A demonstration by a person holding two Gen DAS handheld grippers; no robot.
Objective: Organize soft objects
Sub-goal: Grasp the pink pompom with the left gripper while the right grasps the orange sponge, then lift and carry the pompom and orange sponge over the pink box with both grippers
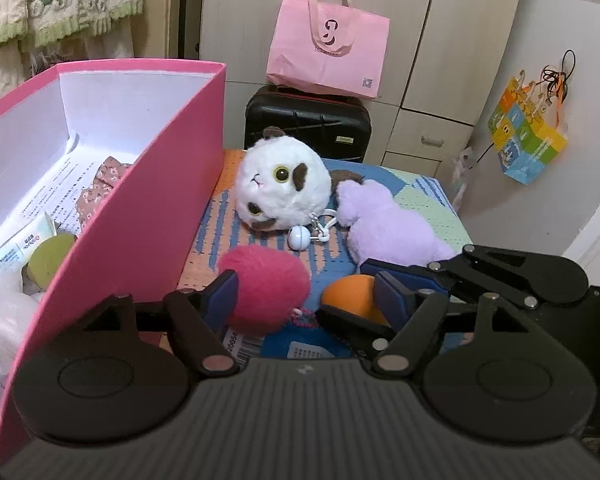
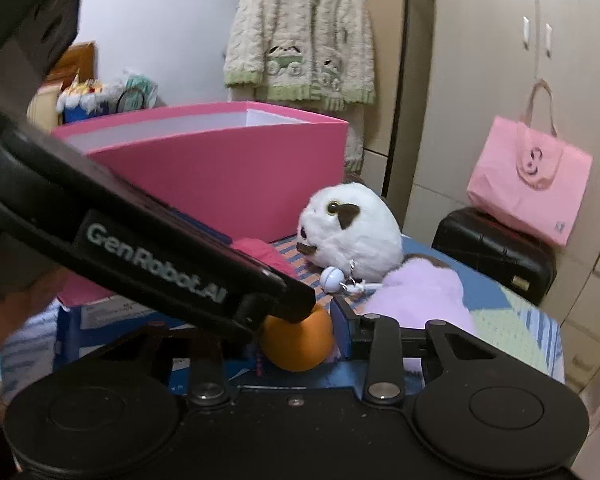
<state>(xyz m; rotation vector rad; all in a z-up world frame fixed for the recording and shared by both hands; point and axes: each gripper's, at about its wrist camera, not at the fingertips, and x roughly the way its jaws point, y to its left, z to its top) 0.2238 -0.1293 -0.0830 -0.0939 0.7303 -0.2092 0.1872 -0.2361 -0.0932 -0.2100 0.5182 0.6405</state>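
Observation:
My left gripper [image 1: 306, 288] stands open over the patterned cover [image 1: 432, 200]. A fluffy pink pom-pom [image 1: 266, 290] lies between its blue pads, against the left one. Beside it sits a small orange ball [image 1: 350, 294] [image 2: 300, 340], and my right gripper [image 1: 344, 290] [image 2: 300, 322], reaching in from the right, is shut on it; its left finger is hidden behind the left gripper in the right wrist view. Further back lie a white cat plush [image 1: 280, 188] with a white bell [image 1: 299, 238] and a lilac plush [image 1: 388, 228]. The pink box [image 1: 148, 220] stands at the left.
The box holds papers, a floral cloth [image 1: 98, 188], a tube and a green round thing [image 1: 50, 258]. A blue carton [image 1: 300, 346] lies under the grippers. Behind the cover stand a black suitcase [image 1: 308, 128] with a pink tote [image 1: 328, 48], and cupboards [image 1: 440, 60].

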